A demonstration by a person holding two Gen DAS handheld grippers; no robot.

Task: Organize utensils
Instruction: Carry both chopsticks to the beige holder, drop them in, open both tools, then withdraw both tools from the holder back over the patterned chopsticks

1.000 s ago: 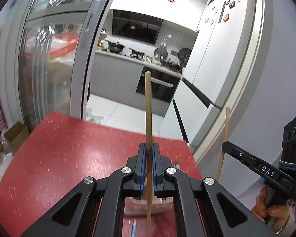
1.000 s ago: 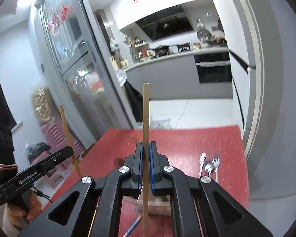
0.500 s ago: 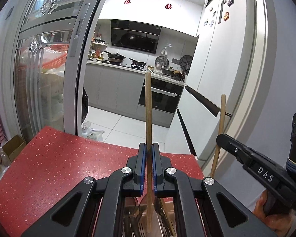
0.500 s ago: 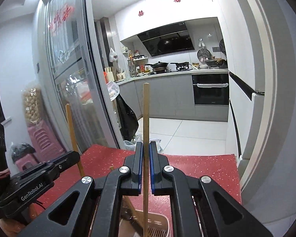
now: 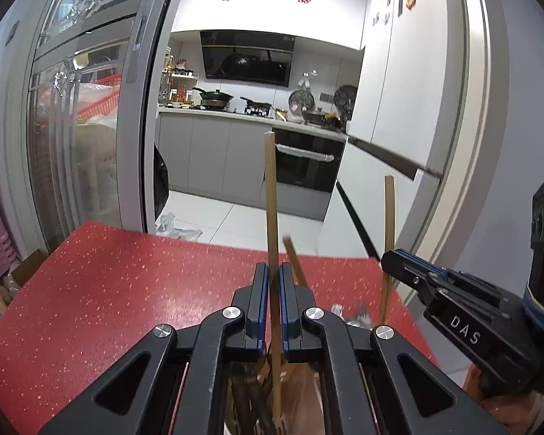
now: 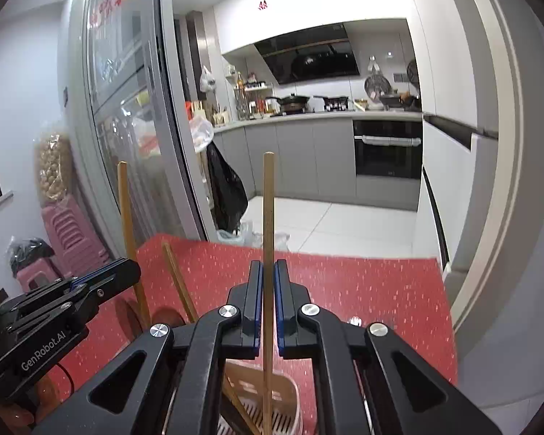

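My left gripper (image 5: 273,279) is shut on an upright wooden chopstick (image 5: 271,199). Its lower end reaches down among dark utensils in a beige utensil holder (image 5: 304,391) under the jaws. My right gripper (image 6: 268,275) is shut on a second upright chopstick (image 6: 268,217) over the same holder (image 6: 283,395). In the left wrist view the right gripper (image 5: 393,266) shows at the right with its chopstick (image 5: 388,224). The right wrist view has the left gripper (image 6: 125,272) and its chopstick (image 6: 127,217) at the left. Another chopstick (image 6: 177,279) leans out of the holder.
The holder stands on a red speckled table (image 5: 108,290). Metal forks and spoons (image 5: 359,317) lie on it to the right of the holder. Beyond the table's far edge are a glass sliding door (image 5: 83,137), a kitchen floor and a grey wall (image 6: 518,217).
Both grippers have sunk with their chopsticks toward the holder, which now sits right under the jaws. A leaning chopstick has come into view. Both grips are unchanged.
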